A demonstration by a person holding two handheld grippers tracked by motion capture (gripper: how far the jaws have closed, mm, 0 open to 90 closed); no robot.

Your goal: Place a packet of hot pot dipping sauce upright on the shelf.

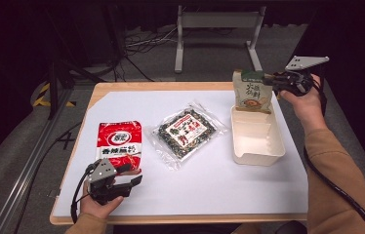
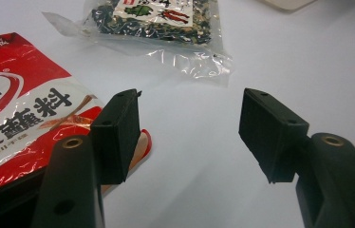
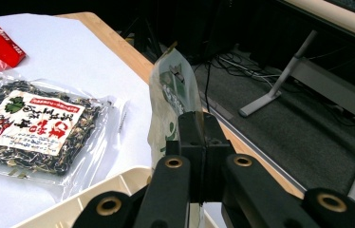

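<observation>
My right gripper [image 1: 271, 78] [image 3: 199, 142] is shut on the edge of a beige-and-green packet [image 1: 252, 91] [image 3: 172, 102]. The packet hangs upright over the far end of a cream rectangular tub [image 1: 257, 141] [image 3: 80, 202], its bottom edge at the tub's rim. My left gripper [image 1: 132, 174] [image 2: 190, 137] rests low at the table's front left, jaws open with nothing between them. It sits just right of the near corner of a red-and-white packet [image 1: 119, 142] [image 2: 19, 118]. A clear bag of dark dried bits [image 1: 187, 131] [image 2: 159, 19] [image 3: 28, 128] lies at mid-table.
A white sheet [image 1: 195, 185] covers the wooden table [image 1: 122, 87]. Beyond the far edge stand a metal frame's legs [image 1: 214, 29] and cables on a grey floor. A rail [image 1: 29, 161] runs along the left side.
</observation>
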